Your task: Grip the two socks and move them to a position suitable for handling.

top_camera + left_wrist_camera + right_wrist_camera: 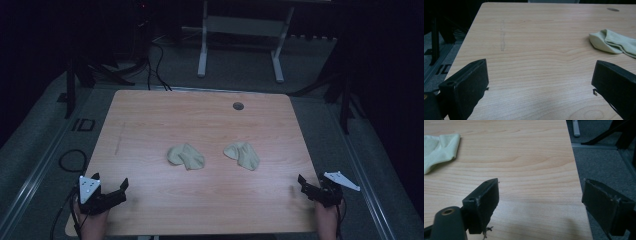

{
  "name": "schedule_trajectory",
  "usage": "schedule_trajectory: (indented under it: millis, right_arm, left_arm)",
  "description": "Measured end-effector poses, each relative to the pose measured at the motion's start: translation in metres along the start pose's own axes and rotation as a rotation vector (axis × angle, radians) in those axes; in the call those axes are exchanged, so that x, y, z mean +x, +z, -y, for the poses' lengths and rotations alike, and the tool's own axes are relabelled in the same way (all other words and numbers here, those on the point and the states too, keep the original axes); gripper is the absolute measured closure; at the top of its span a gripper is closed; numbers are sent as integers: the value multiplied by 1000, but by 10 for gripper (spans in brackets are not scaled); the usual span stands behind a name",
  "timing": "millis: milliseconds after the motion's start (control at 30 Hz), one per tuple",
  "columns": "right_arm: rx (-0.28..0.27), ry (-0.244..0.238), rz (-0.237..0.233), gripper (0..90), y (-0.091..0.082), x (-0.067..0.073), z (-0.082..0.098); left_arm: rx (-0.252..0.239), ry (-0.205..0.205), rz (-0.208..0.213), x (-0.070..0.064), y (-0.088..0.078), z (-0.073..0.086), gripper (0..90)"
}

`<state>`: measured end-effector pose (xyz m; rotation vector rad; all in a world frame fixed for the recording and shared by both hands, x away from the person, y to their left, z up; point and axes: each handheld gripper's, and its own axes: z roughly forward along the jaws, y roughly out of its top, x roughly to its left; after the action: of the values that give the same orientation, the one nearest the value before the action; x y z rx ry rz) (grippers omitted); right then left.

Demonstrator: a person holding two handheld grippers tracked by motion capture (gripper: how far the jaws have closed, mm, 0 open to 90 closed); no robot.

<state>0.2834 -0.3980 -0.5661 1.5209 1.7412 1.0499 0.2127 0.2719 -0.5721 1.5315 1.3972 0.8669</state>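
- Two pale, crumpled socks lie near the middle of the desk (150,120), side by side but well apart from each other.
- The left sock (185,156) sits just left of the desk's centre; in the left gripper view it lies at the far right, folded over on itself.
- The right sock (242,154) sits right of centre; in the right gripper view it lies at the far left, a folded edge turned toward the camera.
- Neither sock touches a tool; bare wood lies between each sock and the nearest tool.
- The left tool (111,186) hangs over the near left corner of the desk, held in the person's left hand (91,220); its two black jaws stand spread wide with only wood grain between them.
- The right tool (306,183) sits at the near right edge, held in the right hand (327,217); its jaws are also spread, one over the desk, the other over the grey floor (604,162) beyond the edge.
- A small dark round grommet (238,105) is set in the far part of the desk.
- Beyond the desk stands a white frame (202,45) on grey carpet, with black cables (157,60) trailing at the far left.
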Motion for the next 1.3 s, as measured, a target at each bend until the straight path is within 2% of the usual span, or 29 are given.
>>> schedule_trajectory:
  millis: [67,100,300,500,533,567,600,633,700,767,800,833,933,967,1000,1200,1300]
  right_arm:
    - [2,7,5,142,0,-1,0]
    - [14,8,-8,147,1,-2,0]
    - [27,0,-50,147,-2,3,0]
    - [56,-9,-51,141,-3,10,-4]
    - [82,9,-79,151,-3,13,-7]
    - [98,5,-78,151,-3,15,-8]
    - [123,-9,-78,151,-2,18,-9]
    - [123,-9,-78,151,-2,18,-9]
    - [185,-37,-124,151,5,27,-12]
    - [191,-36,-134,151,6,29,-13]
    - [212,-38,-165,151,9,33,-17]
    - [225,-46,-170,152,11,36,-18]
    - [235,-55,-177,157,12,38,-20]
    - [246,-49,-207,158,16,45,-25]
    - [249,-50,-219,158,18,47,-27]
    - [254,-89,-250,158,27,63,-41]
    - [256,-87,-275,157,32,71,-48]
  left_arm:
    - [3,6,-1,-1,0,0,7]
    - [-1,7,9,-1,-1,0,8]
    - [-12,-13,0,-3,0,0,7]
    - [-13,-10,1,-3,0,0,8]
    - [-8,-12,-6,-2,0,0,8]
    - [-8,-12,-6,-2,0,0,8]
    - [-8,-14,-2,-2,0,0,7]
    - [-8,-14,-2,-2,0,0,7]
    - [-6,-8,1,-2,0,0,8]
    - [-6,-9,0,-2,0,0,8]
    - [-6,-8,0,-2,0,0,7]
    - [-6,-10,-1,-2,0,0,8]
    - [-4,-11,3,-3,-1,0,8]
    - [-5,-8,4,-3,-1,0,8]
    - [-4,-8,5,-4,-1,0,7]
    - [1,-10,7,-4,-1,0,8]
    - [5,-10,9,-5,-1,1,7]
